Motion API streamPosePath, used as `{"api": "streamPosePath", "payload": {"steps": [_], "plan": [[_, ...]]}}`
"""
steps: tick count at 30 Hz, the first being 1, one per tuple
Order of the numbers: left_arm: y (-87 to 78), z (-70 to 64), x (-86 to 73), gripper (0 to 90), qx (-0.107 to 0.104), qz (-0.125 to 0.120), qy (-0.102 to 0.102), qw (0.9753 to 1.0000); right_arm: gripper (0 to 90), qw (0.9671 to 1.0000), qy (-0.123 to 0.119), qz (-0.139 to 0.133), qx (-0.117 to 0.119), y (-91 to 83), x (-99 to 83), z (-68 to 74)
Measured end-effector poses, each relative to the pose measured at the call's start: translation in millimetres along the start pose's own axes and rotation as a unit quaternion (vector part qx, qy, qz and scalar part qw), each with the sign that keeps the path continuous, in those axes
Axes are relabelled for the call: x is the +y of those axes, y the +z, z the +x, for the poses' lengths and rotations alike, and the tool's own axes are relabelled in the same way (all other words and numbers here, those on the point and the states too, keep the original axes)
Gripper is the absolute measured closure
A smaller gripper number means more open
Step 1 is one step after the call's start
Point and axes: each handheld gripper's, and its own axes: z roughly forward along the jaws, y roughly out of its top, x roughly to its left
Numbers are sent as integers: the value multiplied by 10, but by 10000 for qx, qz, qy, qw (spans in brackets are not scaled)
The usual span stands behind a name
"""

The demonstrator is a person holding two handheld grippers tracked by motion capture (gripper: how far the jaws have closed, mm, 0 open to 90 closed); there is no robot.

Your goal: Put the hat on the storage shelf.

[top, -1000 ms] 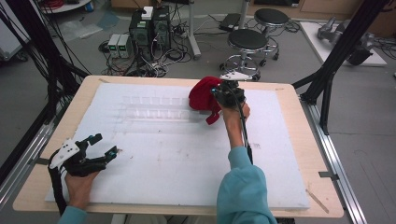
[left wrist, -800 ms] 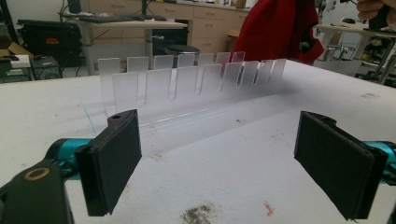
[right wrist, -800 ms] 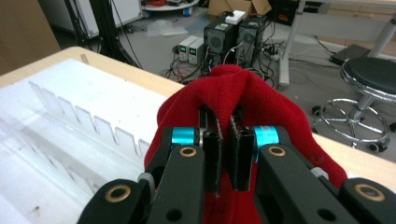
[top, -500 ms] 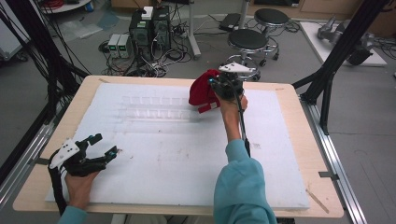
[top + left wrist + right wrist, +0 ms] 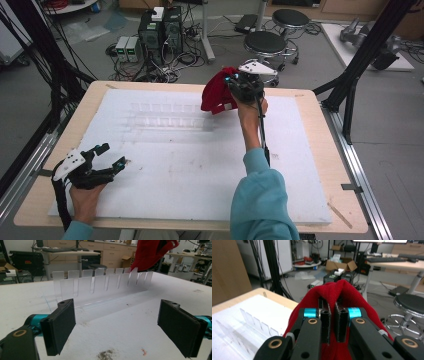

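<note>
Red knit cloth (image 5: 216,93), held off the white foam board (image 5: 190,165) near its far edge: your right gripper (image 5: 239,85) has its jaws pressed together on a fold of the fabric, and the rest hangs down toward the board. In the right gripper view, the cloth (image 5: 332,293) drapes over and around both black jaws, which pinch it between them. Just beside the cloth, nearer the board's middle, stands the clear slotted rack (image 5: 167,116), upright on the foam; in the left gripper view the rack (image 5: 100,285) runs across the scene with the cloth (image 5: 150,252) hanging above its far end. Your left gripper (image 5: 107,159) rests at the near left corner of the board, well apart from the rack, its jaws spread wide and holding nothing.
</note>
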Motion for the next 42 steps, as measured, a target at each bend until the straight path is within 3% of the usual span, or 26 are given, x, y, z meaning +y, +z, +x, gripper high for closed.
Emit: {"api": "streamPosePath", "payload": {"steps": [8,22,27,37,42], "plan": [[3,-6,-1,151,7,-17,15,10000,862,9990,117,-340,256,-181,80,-22],[3,-9,-1,151,-1,-20,26,10000,861,9961,94,-568,672,-460,202,84],[2,-12,-1,151,-14,-10,35,10000,861,9950,41,-526,852,-553,232,120],[2,-12,-2,151,-16,-12,36,10000,861,9942,-65,-436,978,-631,263,168],[4,-10,-1,151,-9,-26,24,10000,862,9936,-202,-312,1063,-667,403,170]]}}
